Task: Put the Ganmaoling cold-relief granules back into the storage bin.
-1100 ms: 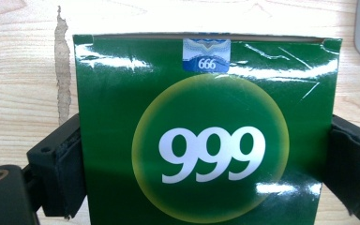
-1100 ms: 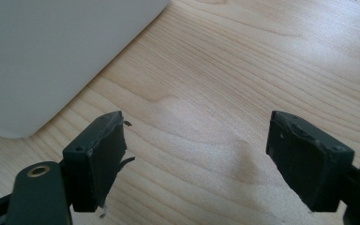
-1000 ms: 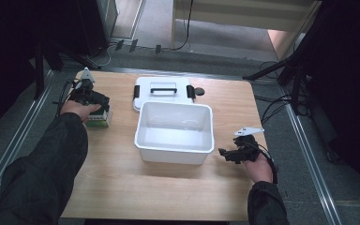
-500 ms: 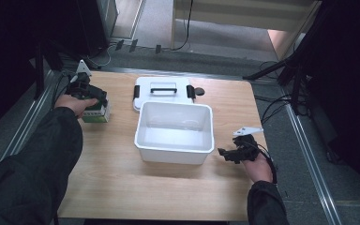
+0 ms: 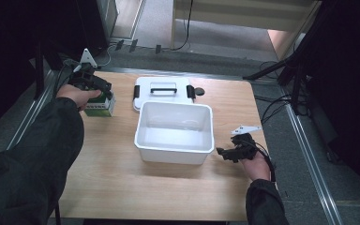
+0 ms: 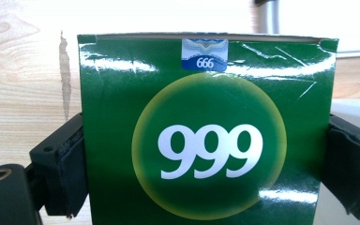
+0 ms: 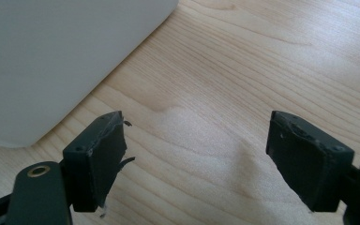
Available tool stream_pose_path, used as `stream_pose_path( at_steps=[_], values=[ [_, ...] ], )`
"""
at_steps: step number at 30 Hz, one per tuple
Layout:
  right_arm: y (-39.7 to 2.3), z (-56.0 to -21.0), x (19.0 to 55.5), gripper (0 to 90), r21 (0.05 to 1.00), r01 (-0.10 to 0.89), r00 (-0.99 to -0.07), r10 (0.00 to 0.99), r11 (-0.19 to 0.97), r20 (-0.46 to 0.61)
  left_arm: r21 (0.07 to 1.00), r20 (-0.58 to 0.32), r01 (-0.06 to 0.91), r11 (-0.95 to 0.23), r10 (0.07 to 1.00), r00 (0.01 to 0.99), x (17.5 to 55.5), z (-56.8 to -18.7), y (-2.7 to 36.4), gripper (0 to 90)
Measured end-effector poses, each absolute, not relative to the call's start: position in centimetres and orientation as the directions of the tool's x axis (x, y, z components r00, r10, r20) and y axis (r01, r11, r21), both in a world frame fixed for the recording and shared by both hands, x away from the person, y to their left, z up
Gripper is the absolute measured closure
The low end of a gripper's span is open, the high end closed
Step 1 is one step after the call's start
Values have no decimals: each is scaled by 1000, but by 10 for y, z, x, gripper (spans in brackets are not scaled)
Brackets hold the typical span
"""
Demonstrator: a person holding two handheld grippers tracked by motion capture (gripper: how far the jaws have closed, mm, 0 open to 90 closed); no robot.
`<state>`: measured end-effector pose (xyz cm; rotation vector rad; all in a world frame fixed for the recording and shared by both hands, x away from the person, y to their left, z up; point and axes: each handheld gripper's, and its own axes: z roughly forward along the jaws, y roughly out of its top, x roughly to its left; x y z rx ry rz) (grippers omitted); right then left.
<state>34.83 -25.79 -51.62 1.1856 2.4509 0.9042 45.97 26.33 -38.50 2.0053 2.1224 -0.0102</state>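
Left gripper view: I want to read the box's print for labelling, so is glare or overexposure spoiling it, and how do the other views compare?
Left gripper view: the green box shows streaks of glare along its top and lower right, yet "999" reads sharply; the background above is blown out white. Right gripper view: soft, even light on the table. High view: dim, dark surroundings, the white bin bright.

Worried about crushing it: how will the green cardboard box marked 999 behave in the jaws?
The green cardboard box marked 999 looks glossy, so it may slip. Its wrinkled film and dented top corner suggest thin walls that could buckle under the left gripper. Probably light; flat sides should resist rolling.
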Motion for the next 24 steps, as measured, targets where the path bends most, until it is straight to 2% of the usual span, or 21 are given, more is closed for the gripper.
stream_pose_path(
  at_steps=[24],
  values=[
    [-256,-514,349,201,651,600,-627,779,465,21,189,-185,982,-25,981,60,445,-322,198,61]
  ],
)
